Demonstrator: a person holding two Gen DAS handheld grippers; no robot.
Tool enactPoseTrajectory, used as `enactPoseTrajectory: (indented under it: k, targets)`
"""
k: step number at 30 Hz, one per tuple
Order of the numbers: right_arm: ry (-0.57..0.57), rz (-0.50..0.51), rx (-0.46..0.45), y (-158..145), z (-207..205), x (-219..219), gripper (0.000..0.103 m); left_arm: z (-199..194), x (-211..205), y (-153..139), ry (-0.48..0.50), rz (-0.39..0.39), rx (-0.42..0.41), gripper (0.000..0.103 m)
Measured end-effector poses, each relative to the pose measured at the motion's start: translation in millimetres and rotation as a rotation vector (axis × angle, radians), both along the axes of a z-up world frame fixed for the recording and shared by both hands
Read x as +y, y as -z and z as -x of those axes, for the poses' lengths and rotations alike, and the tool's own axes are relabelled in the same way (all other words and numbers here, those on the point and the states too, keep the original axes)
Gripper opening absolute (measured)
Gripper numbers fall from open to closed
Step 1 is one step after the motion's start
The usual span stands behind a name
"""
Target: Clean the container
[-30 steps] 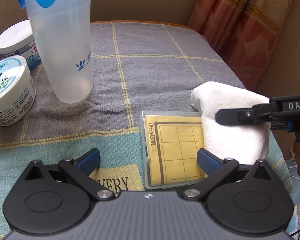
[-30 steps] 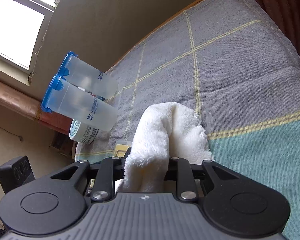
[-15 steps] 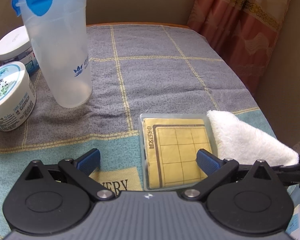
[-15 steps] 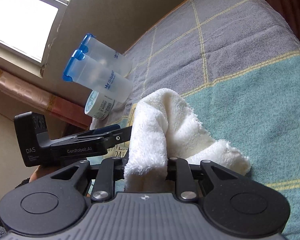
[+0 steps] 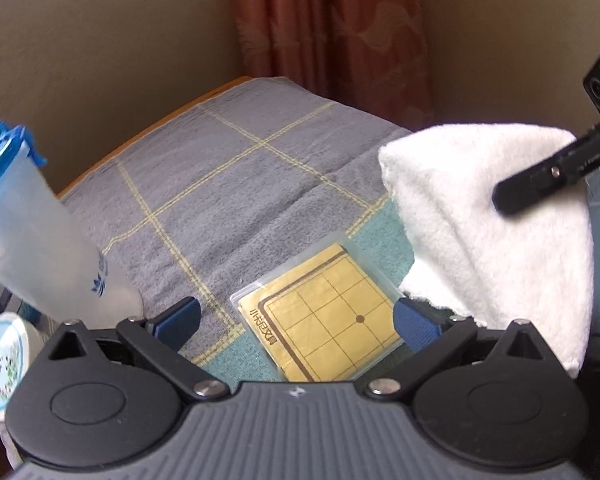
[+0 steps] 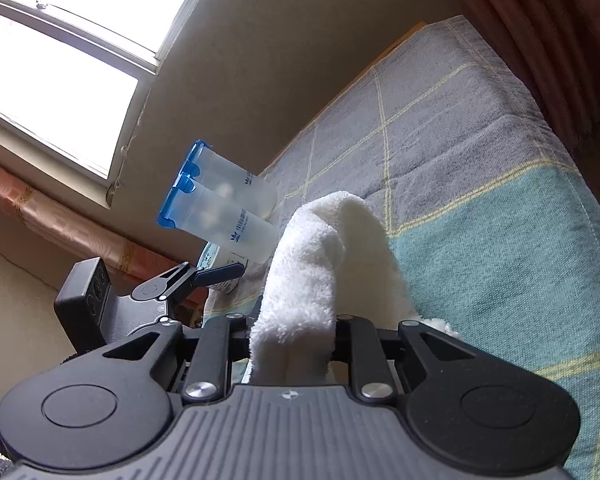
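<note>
A tall translucent container (image 5: 48,248) with a blue clip lid stands at the left of the left wrist view; the right wrist view shows two such containers (image 6: 232,220) side by side. My right gripper (image 6: 294,322) is shut on a white towel (image 6: 320,248), which hangs clear of the table and reaches in from the right in the left wrist view, where the towel (image 5: 480,240) droops under one black finger (image 5: 540,176). My left gripper (image 5: 296,320) is open over a flat clear case (image 5: 324,320) with a yellow grid sheet inside, holding nothing.
A grey and teal checked cloth (image 5: 240,184) covers the table. A round white tub (image 5: 0,360) sits by the container at the lower left. A wall and a pink curtain (image 5: 328,20) close off the back; a window (image 6: 40,60) is at the far left.
The right gripper lifted the towel off the table and carried it up beside the case. The left gripper rolled, so its view now tilts, and it rose slightly.
</note>
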State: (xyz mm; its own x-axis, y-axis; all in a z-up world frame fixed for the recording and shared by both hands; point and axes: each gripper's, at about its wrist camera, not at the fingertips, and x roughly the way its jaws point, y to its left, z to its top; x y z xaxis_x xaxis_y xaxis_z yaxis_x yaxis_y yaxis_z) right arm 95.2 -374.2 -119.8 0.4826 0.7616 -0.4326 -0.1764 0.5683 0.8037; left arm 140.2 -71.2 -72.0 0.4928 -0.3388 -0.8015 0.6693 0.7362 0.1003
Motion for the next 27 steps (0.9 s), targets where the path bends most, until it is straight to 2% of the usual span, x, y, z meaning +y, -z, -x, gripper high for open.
enactPoseTrajectory:
  k: [6,10,12,14,16,21,27]
  targets:
    - [0.002,-0.013,0.010,5,-3,1,0.024,-1,-17,2,0.227,-0.085,0.005,0.102]
    - [-0.004,-0.015,0.006,5,-5,1,0.025,1,-31,10,0.445,-0.187,-0.006,0.102]
    - [-0.001,-0.019,0.006,5,-6,1,0.025,1,-37,15,0.530,-0.247,-0.021,0.102]
    - [0.000,-0.023,0.009,7,-7,1,0.025,-3,-42,20,0.599,-0.290,0.000,0.102]
    - [0.003,-0.029,0.014,9,-8,0,0.026,-10,-46,25,0.635,-0.313,0.035,0.102]
    - [0.003,-0.041,0.028,15,-12,0,0.026,-28,-52,32,0.657,-0.326,0.122,0.100]
    - [0.001,-0.048,0.030,16,-15,-1,0.026,-34,-50,35,0.618,-0.307,0.194,0.095]
